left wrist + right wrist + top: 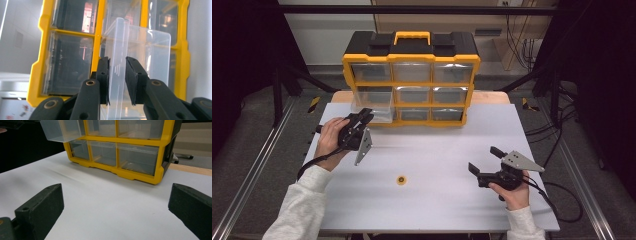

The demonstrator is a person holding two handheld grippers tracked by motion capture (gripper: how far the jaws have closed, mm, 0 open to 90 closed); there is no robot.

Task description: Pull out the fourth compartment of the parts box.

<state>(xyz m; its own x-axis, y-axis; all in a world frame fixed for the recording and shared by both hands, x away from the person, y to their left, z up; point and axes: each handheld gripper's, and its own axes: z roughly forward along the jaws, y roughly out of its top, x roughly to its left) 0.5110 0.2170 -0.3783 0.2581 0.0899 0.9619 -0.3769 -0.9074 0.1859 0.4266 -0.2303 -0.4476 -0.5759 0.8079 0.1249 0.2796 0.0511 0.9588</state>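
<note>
A yellow and black drawer cabinet (411,83) stands at the table's far edge. Its clear plastic drawer (374,102) in the middle row's left slot is pulled out toward me. My left gripper (364,116) is at that drawer's front. In the left gripper view the drawer's front lip (117,50) stands between the pads of the left gripper (117,82), with thin gaps on both sides. My right gripper (482,159) rests low over the table's right side, jaws wide apart and nothing between them (115,205). The drawer (62,130) juts from the cabinet (125,141) at top left.
A small yellow ring-shaped piece (401,180) lies on the white tabletop (437,150) near the middle front. The other clear drawers sit closed in the cabinet. Black frame rails and cables run along both sides of the table.
</note>
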